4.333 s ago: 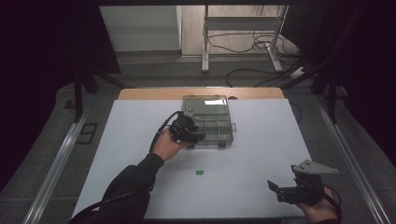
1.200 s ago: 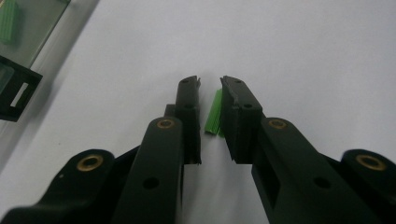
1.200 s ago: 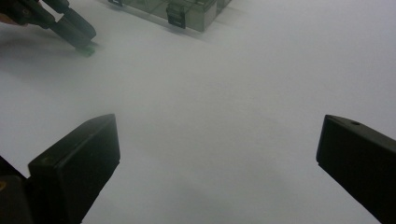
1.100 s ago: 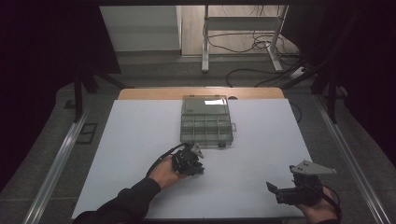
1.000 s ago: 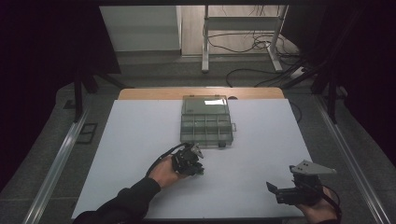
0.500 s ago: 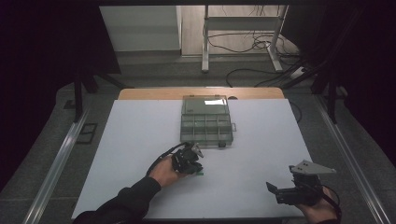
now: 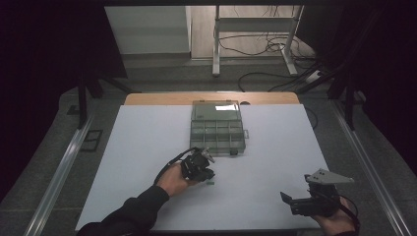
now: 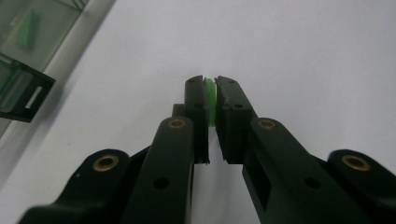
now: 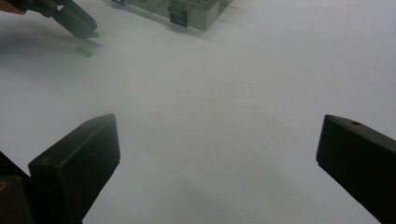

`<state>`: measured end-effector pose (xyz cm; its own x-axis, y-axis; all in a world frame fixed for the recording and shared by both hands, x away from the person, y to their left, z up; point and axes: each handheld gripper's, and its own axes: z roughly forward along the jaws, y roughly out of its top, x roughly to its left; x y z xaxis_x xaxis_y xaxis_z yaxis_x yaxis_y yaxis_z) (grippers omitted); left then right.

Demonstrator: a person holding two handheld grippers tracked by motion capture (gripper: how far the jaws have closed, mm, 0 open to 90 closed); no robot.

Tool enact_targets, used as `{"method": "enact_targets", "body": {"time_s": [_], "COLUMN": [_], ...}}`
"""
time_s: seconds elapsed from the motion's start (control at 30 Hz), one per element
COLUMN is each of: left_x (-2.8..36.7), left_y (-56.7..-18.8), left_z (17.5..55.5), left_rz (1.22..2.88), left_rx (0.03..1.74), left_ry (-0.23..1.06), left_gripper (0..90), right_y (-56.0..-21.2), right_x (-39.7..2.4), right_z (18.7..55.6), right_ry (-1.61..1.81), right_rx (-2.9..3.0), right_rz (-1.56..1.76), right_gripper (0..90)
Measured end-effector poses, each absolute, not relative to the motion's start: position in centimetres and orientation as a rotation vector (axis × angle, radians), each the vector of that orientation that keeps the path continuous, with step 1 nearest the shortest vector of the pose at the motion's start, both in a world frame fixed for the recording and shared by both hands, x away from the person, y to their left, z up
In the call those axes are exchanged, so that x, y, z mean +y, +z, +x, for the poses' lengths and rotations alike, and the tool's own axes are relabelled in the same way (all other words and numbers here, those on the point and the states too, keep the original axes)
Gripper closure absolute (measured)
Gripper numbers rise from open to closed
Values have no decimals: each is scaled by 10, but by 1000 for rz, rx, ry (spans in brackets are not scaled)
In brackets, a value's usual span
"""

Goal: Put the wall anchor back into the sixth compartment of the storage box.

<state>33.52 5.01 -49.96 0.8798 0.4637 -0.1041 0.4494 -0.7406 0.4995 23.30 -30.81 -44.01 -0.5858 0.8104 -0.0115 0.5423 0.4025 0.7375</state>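
Pick-up step, by the look of it: left claw (image 8: 210,93) pressed together on a small green piece (image 8: 211,100), pinched edge-on between the black pads (image 8: 195,109) and resting low against the white bench (image 7: 147,147). In the high view, left claw (image 7: 206,173) down at the bench just in front of the clear compartment box (image 7: 217,129), green piece (image 7: 210,184) showing as a speck at its tip. In the right gripper view, a green bit (image 9: 84,51) lying on the bench just beside the far left claw (image 9: 77,23); cannot tell whether a second piece or part of the same one. Right claw (image 9: 219,154) spread wide, holding nothing, parked near the bench's right front corner, well apart from the box. In the left gripper view, another green piece (image 8: 28,30) already inside a compartment of the box (image 8: 23,70), behind its latch (image 8: 25,95).

Next move, as a judgement: lift straight up without loosening the pinch, carry toward the box, line up over a compartment, then release. Thin piece, narrow grip, so likely to slip or twist if tilted in transit.
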Motion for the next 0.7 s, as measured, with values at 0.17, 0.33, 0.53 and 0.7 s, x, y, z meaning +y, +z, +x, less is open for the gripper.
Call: {"method": "enact_targets", "body": {"time_s": [0.17,0.33,0.53,0.7], "left_x": [54,57,59,60], "left_y": [-495,-490,-485,-481], "left_z": [338,341,343,344], "left_rz": [2488,2474,2465,2461], "left_rx": [690,702,708,715], "left_ry": [33,47,61,78], "left_gripper": [842,842,840,840], "right_y": [-440,-440,-440,-440], "right_x": [-308,-307,-307,-307], "right_z": [233,233,233,233], "right_ry": [1001,996,994,994], "right_rx": [2300,2305,2309,2310], "right_rz": [1163,1154,1152,1151], "right_gripper": [0,0,0,0]}}
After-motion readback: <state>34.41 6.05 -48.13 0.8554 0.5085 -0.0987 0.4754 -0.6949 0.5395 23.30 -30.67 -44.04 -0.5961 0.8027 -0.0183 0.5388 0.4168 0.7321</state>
